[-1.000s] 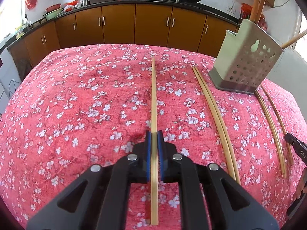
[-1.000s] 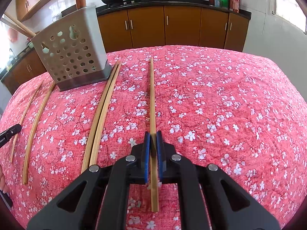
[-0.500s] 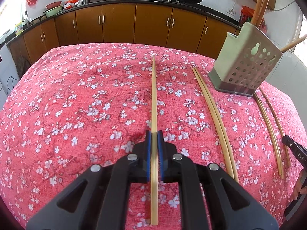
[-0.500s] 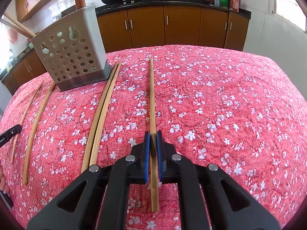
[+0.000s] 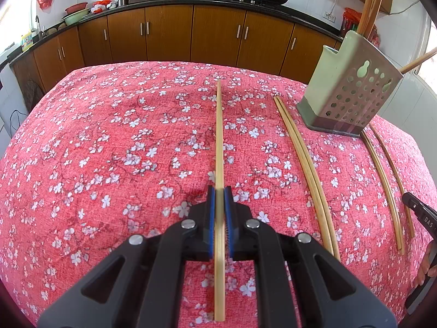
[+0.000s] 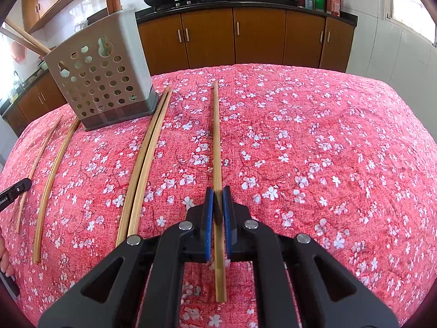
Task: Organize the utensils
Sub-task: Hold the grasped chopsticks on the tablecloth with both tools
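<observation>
My left gripper (image 5: 219,191) is shut on a long bamboo chopstick (image 5: 219,136) that points straight ahead over the table. My right gripper (image 6: 218,191) is shut on another bamboo chopstick (image 6: 216,136), also pointing ahead. A grey perforated utensil holder (image 5: 347,95) stands at the right in the left wrist view and at the left in the right wrist view (image 6: 103,79), with several chopsticks standing in it. A pair of chopsticks (image 5: 303,164) lies beside the holder, also shown in the right wrist view (image 6: 144,161). Two more chopsticks (image 5: 385,180) lie on its other side.
The table carries a red floral cloth (image 5: 109,150). Brown kitchen cabinets (image 5: 191,35) with a dark counter, woks and bottles stand behind it. The other gripper's black tip shows at the frame edge (image 5: 420,213) and in the right wrist view (image 6: 13,191).
The left wrist view has shifted slightly so the holder sits a little farther away. The right gripper and its chopstick have stayed still.
</observation>
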